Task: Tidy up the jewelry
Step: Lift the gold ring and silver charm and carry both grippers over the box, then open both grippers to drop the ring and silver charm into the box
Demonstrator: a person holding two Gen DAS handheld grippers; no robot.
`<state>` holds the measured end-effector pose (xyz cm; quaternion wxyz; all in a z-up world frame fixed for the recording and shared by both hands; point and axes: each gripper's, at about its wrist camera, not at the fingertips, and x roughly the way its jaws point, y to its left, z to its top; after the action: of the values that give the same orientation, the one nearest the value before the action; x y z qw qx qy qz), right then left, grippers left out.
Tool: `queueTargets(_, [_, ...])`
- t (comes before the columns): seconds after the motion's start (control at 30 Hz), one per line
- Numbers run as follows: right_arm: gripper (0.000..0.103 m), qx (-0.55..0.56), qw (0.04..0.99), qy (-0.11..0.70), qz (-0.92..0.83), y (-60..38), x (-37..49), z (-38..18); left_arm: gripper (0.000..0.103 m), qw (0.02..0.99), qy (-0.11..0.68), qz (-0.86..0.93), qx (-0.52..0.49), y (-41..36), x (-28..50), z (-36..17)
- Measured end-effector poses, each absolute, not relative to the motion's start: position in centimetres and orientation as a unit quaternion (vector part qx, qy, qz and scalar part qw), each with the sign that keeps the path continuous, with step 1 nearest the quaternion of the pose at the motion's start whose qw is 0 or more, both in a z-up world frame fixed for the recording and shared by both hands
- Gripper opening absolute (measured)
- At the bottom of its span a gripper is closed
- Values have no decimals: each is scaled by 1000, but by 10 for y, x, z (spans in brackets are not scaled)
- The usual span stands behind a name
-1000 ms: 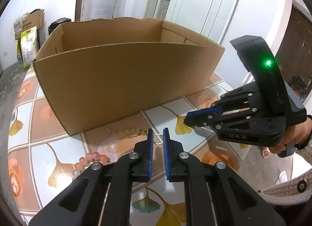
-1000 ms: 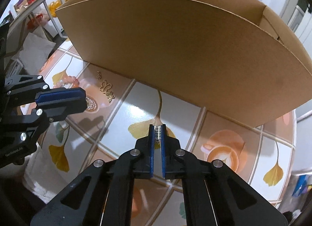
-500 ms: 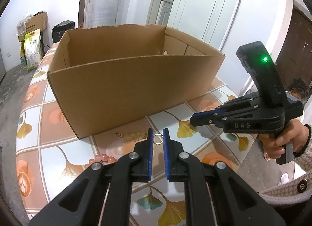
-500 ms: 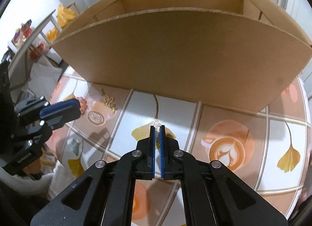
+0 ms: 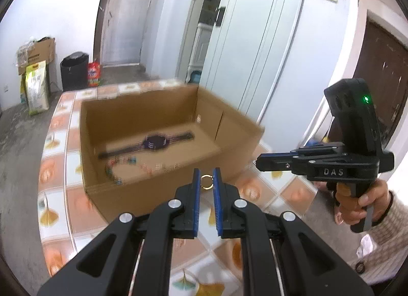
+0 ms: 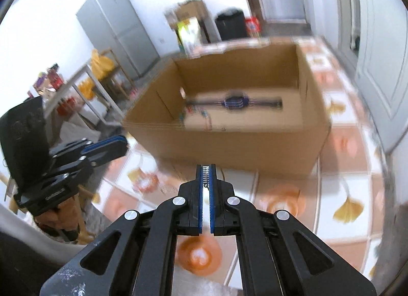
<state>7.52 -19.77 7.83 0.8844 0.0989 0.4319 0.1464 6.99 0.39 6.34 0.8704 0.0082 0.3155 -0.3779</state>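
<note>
Between the left tongs, a gold ring sits pinched; the right tongs clamp a small silver clip-like piece. Ahead lies the cardboard box. Released short of its near wall, either could bounce onto the tiled table.

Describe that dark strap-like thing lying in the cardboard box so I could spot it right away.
Find the open cardboard box on the tiled table. On its floor, toward the far wall, lies a watch: a long dark strap stretched flat with a rounded dark face at its middle. A string of small colourful beads lies nearer the front wall; the watch is the one long dark piece.
</note>
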Motion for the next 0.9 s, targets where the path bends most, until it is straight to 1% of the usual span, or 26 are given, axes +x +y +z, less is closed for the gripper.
queueTargets(0.1, [2, 88, 894, 410, 157, -201, 96, 97, 9, 870, 310, -383, 5, -6, 91, 79])
queueTargets(0.17, [2, 85, 893, 414, 157, -202, 118, 93, 9, 863, 326, -386, -1, -17, 114, 82])
queueTargets(0.23, [2, 90, 885, 431, 154, -209, 140, 89, 9, 849, 361, -385, -6, -34, 143, 76])
queueTargets(0.37, [2, 87, 859, 485, 136, -218, 186, 60, 9, 820, 440, -366, 1, -67, 196, 55])
queueTargets(0.43, [2, 84, 851, 502, 133, -221, 201, 47, 9, 810, 465, -357, 7, -83, 214, 45])
queueTargets(0.53, [3, 62, 852, 506, 118, -227, 212, 40, 9, 792, 503, -347, 16, -102, 238, 29])
queueTargets(0.57, [7, 61, 852, 506, 117, -228, 213, 40, 9, 788, 512, -342, 21, -105, 242, 25])
queueTargets(0.7, [10, 61, 854, 505, 108, -239, 220, 34, 9, 766, 553, -328, 19, -118, 262, 10])
queueTargets(0.73, [12, 64, 855, 504, 108, -241, 219, 35, 10, 763, 557, -327, 11, -118, 265, 9])
queueTargets(0.8, [13, 68, 860, 496, 104, -247, 218, 37, 15, 765, 560, -316, 12, -118, 270, 8])
queueTargets(0.9, [14, 76, 865, 485, 104, -253, 215, 43, 16, 765, 562, -316, 2, -116, 271, 7])
